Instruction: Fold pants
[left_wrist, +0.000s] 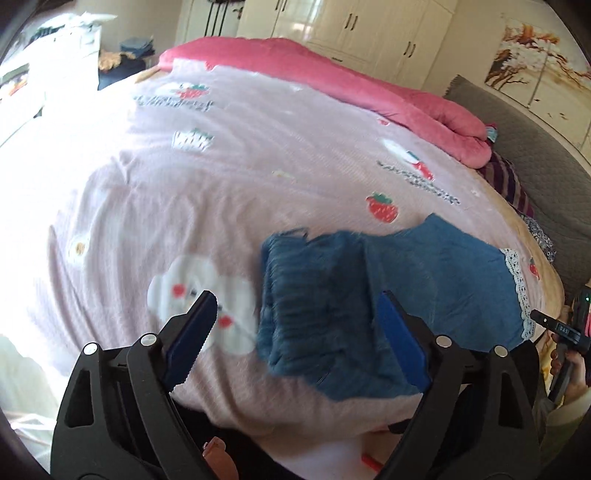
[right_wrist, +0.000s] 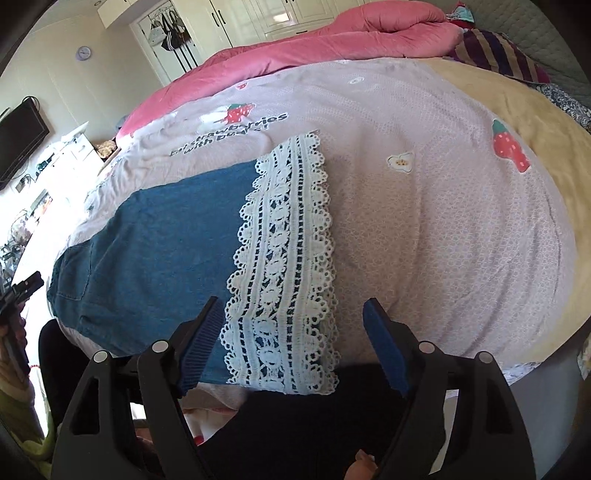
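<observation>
Blue denim pants (left_wrist: 424, 280) with a white lace hem (left_wrist: 517, 284) lie flat on the pink strawberry-print bedspread (left_wrist: 258, 166) near the bed's front edge. My left gripper (left_wrist: 299, 306) is open and empty, hovering over the gathered waistband end (left_wrist: 306, 295). In the right wrist view the pants (right_wrist: 166, 236) stretch leftward and the wide lace hem (right_wrist: 284, 266) lies just ahead of my right gripper (right_wrist: 293, 310), which is open and empty above it. The other gripper shows at the far edge of each view, on the right in the left wrist view (left_wrist: 565, 328) and on the left in the right wrist view (right_wrist: 22, 291).
A rolled pink quilt (left_wrist: 351, 88) runs along the bed's far side, with a striped pillow (right_wrist: 495, 51) and a grey headboard (left_wrist: 535, 147) at the head end. White wardrobes (left_wrist: 351, 26) stand behind. A TV (right_wrist: 18, 136) and a cluttered desk stand at the left.
</observation>
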